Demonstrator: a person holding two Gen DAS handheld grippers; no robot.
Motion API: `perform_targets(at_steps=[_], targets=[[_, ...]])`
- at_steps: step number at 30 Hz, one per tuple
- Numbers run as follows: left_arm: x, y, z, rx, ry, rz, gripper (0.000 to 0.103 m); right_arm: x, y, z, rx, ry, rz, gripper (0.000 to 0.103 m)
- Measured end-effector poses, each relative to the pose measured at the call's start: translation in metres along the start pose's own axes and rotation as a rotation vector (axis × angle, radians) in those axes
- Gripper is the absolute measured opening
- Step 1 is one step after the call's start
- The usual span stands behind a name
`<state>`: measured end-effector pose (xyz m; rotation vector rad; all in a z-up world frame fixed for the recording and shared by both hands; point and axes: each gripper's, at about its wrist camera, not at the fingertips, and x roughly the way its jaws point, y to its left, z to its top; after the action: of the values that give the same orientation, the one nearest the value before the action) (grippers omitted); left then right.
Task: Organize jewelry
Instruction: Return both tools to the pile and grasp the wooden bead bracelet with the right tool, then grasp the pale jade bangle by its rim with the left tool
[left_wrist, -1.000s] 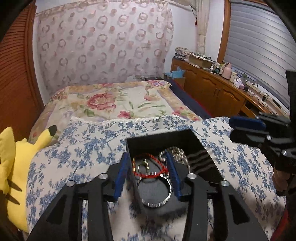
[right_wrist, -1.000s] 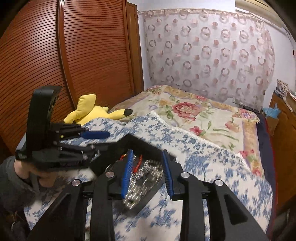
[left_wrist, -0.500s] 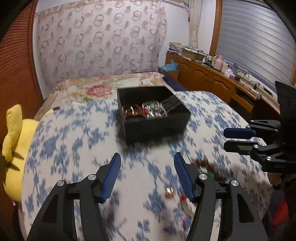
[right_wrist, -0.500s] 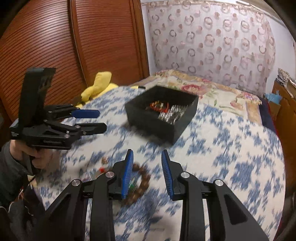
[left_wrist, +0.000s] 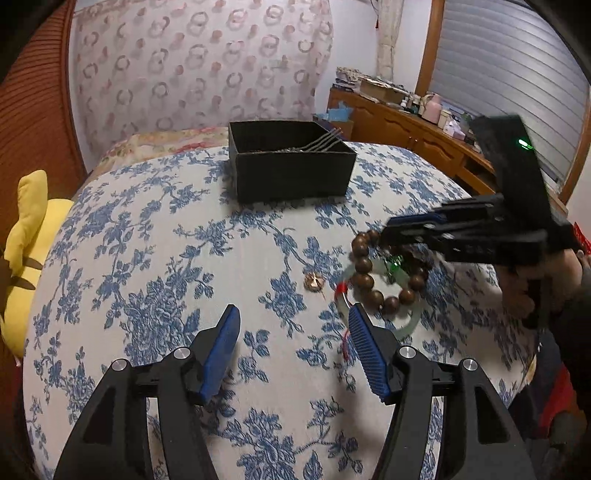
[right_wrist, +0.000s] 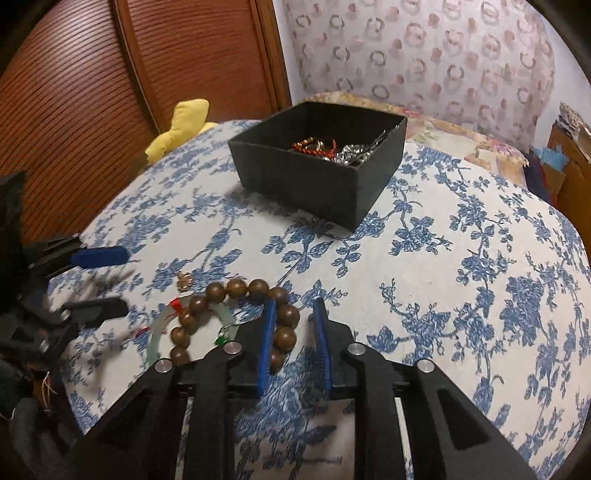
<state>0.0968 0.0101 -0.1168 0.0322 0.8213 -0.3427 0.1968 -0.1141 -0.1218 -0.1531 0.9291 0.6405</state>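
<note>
Closing my right fingers (right_wrist: 293, 319) around the near arc of the wooden bead bracelet (right_wrist: 236, 314), which lies over a pale jade bangle (left_wrist: 384, 306) near the bed's (right_wrist: 461, 258) front edge, I see no pinch yet. I judge the strung beads light, floppy and rolly, the bangle stiff, slick and brittle, so I'd grip one strand between beads; my left fingers (left_wrist: 291, 349) stand spread and empty.

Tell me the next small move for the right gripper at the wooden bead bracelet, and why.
Probably shift the right gripper slightly toward the wooden bead bracelet so a bead sits between the pads, then finish closing. Its jaws have just been closing, yet the beads lie beside and under the left pad, with only cloth in the gap. The bracelet also overlaps the pale green bangle, so lift gently.
</note>
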Motion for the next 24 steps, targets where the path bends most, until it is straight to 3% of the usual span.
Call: perform_targets(at_steps=[6,15,24], targets=[[0.002,-0.006,-0.003,0.005,0.014,-0.015,0.059,0.004,0.009,0.003,-0.037,0.014,0.008,0.015],[0.01,-0.028,0.001,0.041,0.034,-0.055,0.063,-0.066,0.012,0.004,-0.036,-0.21,0.002,0.015],[0.021,-0.047,0.015,0.083,0.042,-0.069,0.063,-0.11,-0.006,-0.003,-0.013,-0.304,-0.059,0.015]])
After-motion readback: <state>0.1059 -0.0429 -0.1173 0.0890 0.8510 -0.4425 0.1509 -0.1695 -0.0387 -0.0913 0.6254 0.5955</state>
